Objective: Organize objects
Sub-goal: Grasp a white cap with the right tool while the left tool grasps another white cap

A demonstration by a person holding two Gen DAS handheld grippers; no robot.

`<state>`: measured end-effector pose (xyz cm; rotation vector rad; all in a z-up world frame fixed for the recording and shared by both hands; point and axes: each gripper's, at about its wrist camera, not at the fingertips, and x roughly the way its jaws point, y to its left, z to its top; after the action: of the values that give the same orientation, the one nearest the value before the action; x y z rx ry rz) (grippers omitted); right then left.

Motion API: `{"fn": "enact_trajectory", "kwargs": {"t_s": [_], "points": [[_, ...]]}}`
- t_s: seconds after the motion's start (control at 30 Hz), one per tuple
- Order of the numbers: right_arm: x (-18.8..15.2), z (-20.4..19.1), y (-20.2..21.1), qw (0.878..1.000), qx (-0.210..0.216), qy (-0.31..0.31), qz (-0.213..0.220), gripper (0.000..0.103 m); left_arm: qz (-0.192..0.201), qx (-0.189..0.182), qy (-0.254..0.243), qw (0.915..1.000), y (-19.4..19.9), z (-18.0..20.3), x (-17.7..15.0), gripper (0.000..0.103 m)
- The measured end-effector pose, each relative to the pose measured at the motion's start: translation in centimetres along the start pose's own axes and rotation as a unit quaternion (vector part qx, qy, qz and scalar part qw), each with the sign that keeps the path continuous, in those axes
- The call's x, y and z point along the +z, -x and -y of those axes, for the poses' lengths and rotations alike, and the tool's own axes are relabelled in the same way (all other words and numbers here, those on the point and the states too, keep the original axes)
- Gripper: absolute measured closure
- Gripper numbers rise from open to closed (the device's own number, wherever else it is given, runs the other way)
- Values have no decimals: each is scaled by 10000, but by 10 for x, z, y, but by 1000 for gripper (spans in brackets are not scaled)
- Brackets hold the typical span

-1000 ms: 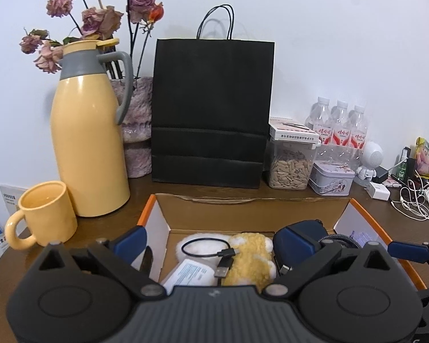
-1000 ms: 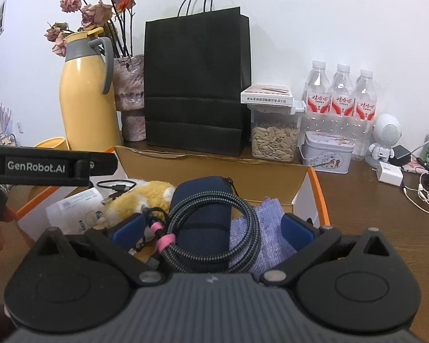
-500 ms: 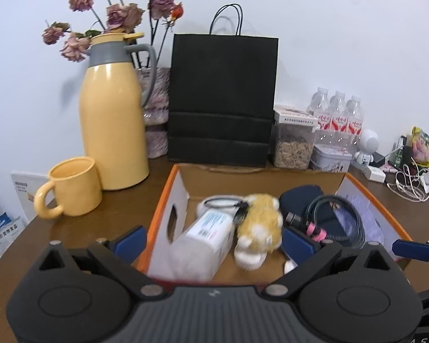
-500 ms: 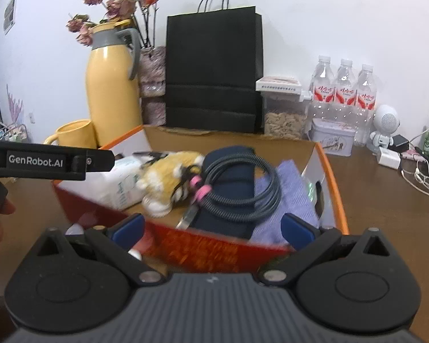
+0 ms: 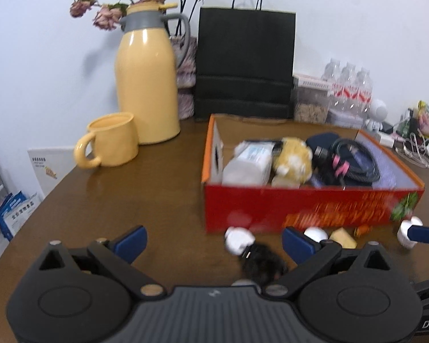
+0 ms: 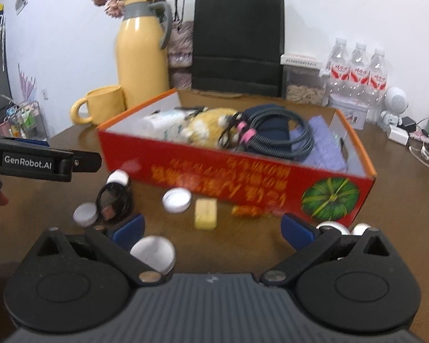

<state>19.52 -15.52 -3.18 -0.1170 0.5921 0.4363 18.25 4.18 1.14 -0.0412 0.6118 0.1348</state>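
Both grippers [image 5: 213, 238] [image 6: 211, 227] gape empty — red box [image 6: 243, 174] beyond, small bits blurred

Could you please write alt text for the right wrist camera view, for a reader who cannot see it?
An open red cardboard box sits on a brown table, holding a coiled cable, a yellow plush toy and a purple cloth. White caps and a yellow block lie before it, beyond the open right gripper. A yellow jug stands behind.
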Motion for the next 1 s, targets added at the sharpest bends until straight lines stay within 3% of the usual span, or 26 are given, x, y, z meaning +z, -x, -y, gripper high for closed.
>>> {"fn": "enact_trajectory", "kwargs": {"t_s": [0.4,0.63,0.77,0.87,1.0], "points": [[-24,-25,-7,9986,66,158,-500,0,-613,-108,-169,9979,-9,-18,-38,4],[-26,-29,-12,9981,55,200,-584,0,-680,-218,-235,9972,-13,-15,-40,5],[-25,-30,-13,9982,57,190,-574,0,-716,-266,-263,9967,-16,-11,-40,12],[-25,-31,-14,9983,89,196,-540,2,-637,-362,-294,9969,-15,-8,-39,26],[-23,-32,-14,9984,247,165,-483,22,-518,-546,-346,9966,-11,-2,-39,63]]}}
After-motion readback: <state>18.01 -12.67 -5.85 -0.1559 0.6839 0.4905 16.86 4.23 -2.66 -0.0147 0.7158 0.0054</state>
